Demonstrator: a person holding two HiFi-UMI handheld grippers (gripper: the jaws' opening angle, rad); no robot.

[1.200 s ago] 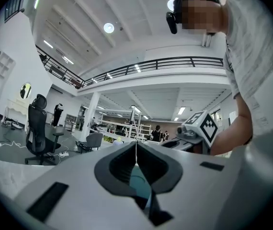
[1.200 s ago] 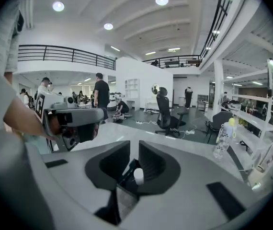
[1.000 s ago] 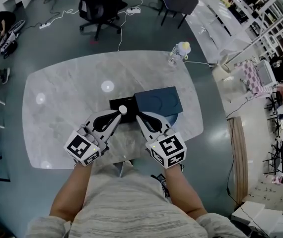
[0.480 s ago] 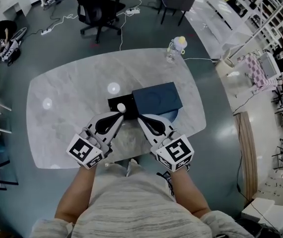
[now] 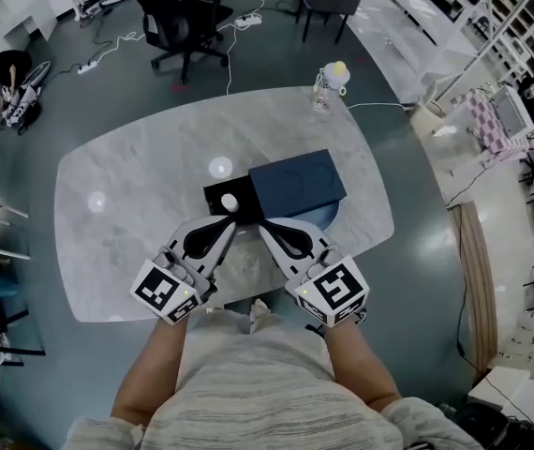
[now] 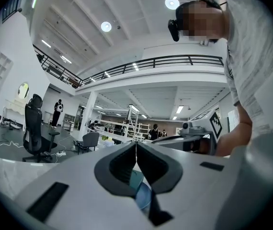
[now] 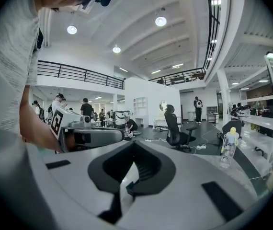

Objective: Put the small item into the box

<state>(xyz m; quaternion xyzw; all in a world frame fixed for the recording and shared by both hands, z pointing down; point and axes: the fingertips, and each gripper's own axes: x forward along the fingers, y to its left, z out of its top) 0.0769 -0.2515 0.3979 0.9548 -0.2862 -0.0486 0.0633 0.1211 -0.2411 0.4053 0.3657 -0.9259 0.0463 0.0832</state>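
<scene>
Just ahead of the tips of the left gripper point(image 5: 233, 223), the small item point(image 5: 229, 202), white and rounded, lies in the open black box point(image 5: 215, 195). To the right of it, ahead of the right gripper point(image 5: 260, 225), a dark blue lid point(image 5: 297, 184) overlaps the box's right part. Both pairs of jaws are closed tip to tip with nothing between them. The two grippers meet in a V at the box's near edge; whether the tips touch it I cannot tell.

Far beyond the jaws, a bottle point(image 5: 328, 81) with a yellow cap stands upright at the far edge of the bench point(image 5: 126, 204). The bench is pale grey marble with round light reflections. Around it lies a dark floor point(image 5: 42, 101) with an office chair point(image 5: 178, 17) and cables point(image 5: 108, 43).

Only the head view shows the small item. The right gripper view adds a mezzanine railing point(image 7: 79, 73) and the left gripper close beside its own jaws. The left gripper view shows far shelving point(image 6: 127, 126) and people standing near it.
</scene>
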